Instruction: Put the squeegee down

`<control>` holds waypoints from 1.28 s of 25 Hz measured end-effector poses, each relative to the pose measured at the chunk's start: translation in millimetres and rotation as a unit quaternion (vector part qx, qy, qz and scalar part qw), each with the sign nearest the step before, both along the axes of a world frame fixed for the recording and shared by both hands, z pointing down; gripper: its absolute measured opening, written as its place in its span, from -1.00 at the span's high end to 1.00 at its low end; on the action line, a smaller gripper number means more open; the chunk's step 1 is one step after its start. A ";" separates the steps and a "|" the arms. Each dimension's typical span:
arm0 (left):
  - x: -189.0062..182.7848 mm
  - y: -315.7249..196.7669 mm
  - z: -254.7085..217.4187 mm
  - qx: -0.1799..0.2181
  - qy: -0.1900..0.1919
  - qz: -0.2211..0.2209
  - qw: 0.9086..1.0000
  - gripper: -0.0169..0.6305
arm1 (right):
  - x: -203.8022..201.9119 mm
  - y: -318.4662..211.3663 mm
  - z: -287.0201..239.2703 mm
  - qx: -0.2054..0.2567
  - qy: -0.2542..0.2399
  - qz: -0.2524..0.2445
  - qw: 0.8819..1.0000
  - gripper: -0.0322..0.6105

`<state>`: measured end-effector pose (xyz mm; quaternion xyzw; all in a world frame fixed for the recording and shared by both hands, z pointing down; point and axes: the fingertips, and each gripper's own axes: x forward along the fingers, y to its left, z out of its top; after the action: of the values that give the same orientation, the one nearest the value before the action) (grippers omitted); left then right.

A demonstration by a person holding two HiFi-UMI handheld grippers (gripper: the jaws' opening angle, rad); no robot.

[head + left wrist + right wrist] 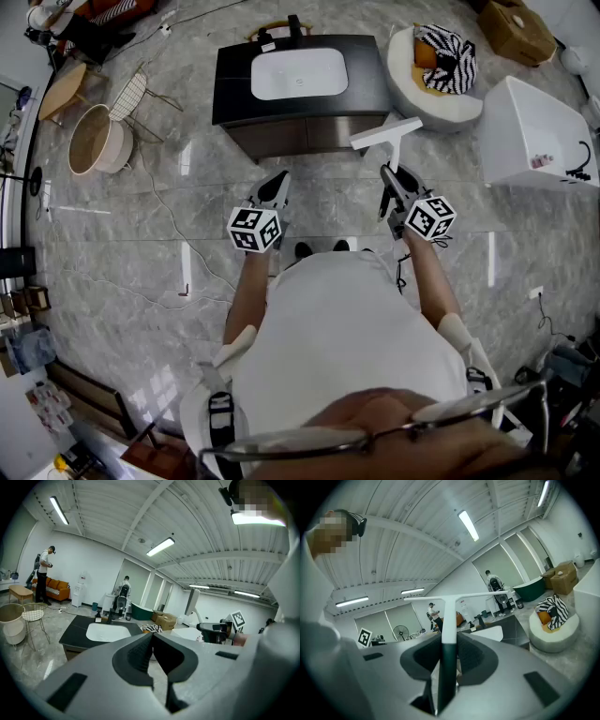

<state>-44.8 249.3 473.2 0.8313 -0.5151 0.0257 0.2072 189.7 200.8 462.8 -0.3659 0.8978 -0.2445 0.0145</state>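
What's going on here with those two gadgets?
A person stands facing a sink cabinet, with a hand-held gripper in each hand. The right hand-held gripper is clamped on the handle of a squeegee, held in the air and not yet put down. The left hand-held gripper is shut and empty.

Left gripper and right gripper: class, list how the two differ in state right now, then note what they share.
The left gripper is empty, while the right gripper is shut on the handle of the squeegee. The left gripper's fingers meet at their tips; the right gripper's fingers sit apart, either side of the handle. Both are held out toward the sink counter.
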 end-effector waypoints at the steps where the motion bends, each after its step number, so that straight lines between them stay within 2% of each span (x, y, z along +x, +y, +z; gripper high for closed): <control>1: 0.0 0.2 -0.6 0.000 0.000 0.000 1.000 0.93 | 0.0 0.0 -0.4 0.000 0.000 0.000 1.000 0.59; 20: -6.2 3.6 -4.0 0.003 0.003 0.007 1.000 0.93 | -3.4 5.6 -3.9 -0.006 -0.004 0.008 1.000 0.59; 27: -33.0 13.2 1.9 0.001 0.007 0.012 1.000 0.93 | -29.5 17.0 -0.3 -0.007 -0.002 0.015 1.000 0.59; 32: -35.3 9.6 4.4 -0.002 0.010 0.019 1.000 0.93 | -30.9 16.6 1.0 -0.010 -0.002 0.024 1.000 0.59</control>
<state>-80.1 258.8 477.6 0.8410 -0.4967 0.0228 0.2134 158.8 217.4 463.7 -0.3869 0.8863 -0.2537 0.0187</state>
